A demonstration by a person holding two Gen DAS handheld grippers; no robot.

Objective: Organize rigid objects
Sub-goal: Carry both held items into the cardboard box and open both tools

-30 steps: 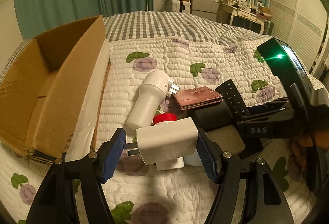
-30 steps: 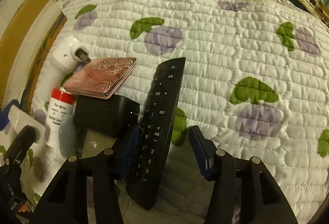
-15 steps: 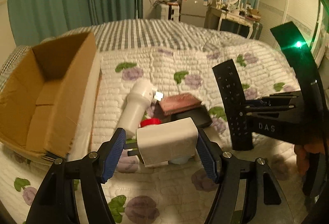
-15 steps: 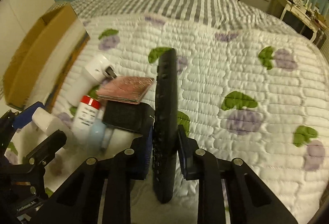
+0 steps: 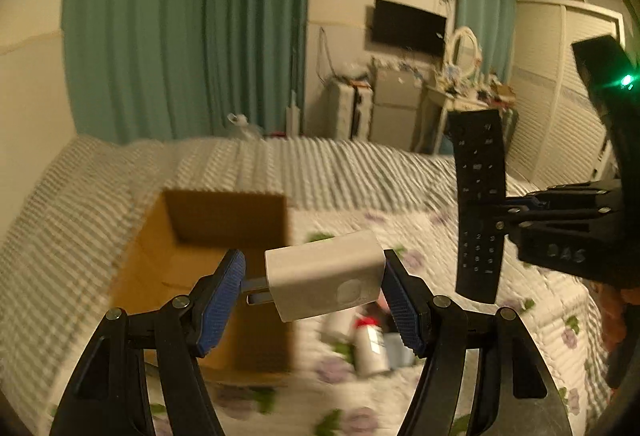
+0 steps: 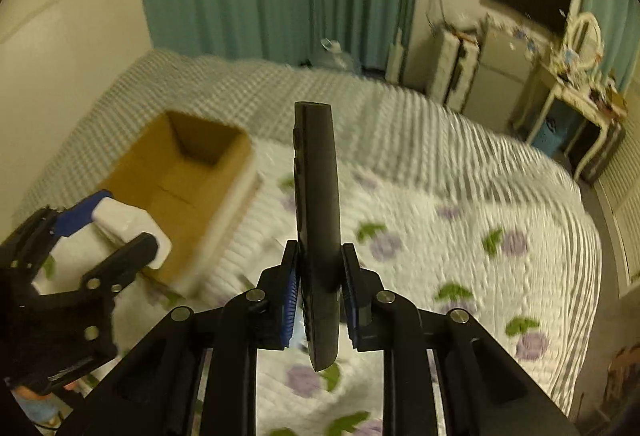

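My left gripper (image 5: 312,276) is shut on a white plug adapter (image 5: 324,272) and holds it in the air above the bed, its prongs pointing left. My right gripper (image 6: 318,276) is shut on a black remote control (image 6: 316,196), held upright on edge; it also shows in the left wrist view (image 5: 478,204). An open brown cardboard box (image 5: 208,264) sits on the bed below and left of the adapter; it also shows in the right wrist view (image 6: 180,172). The left gripper with the adapter (image 6: 128,228) shows at the lower left of the right wrist view.
A white red-capped bottle (image 5: 370,344) and other small items lie on the floral quilt (image 6: 460,244) below the adapter. Green curtains (image 5: 184,28), a wall TV (image 5: 410,28) and a cluttered dresser (image 5: 468,92) stand beyond the bed.
Both grippers have risen high above the bed with their objects. The right gripper closed on the remote and lifted it upright. The views now look across the room, blurred by motion.
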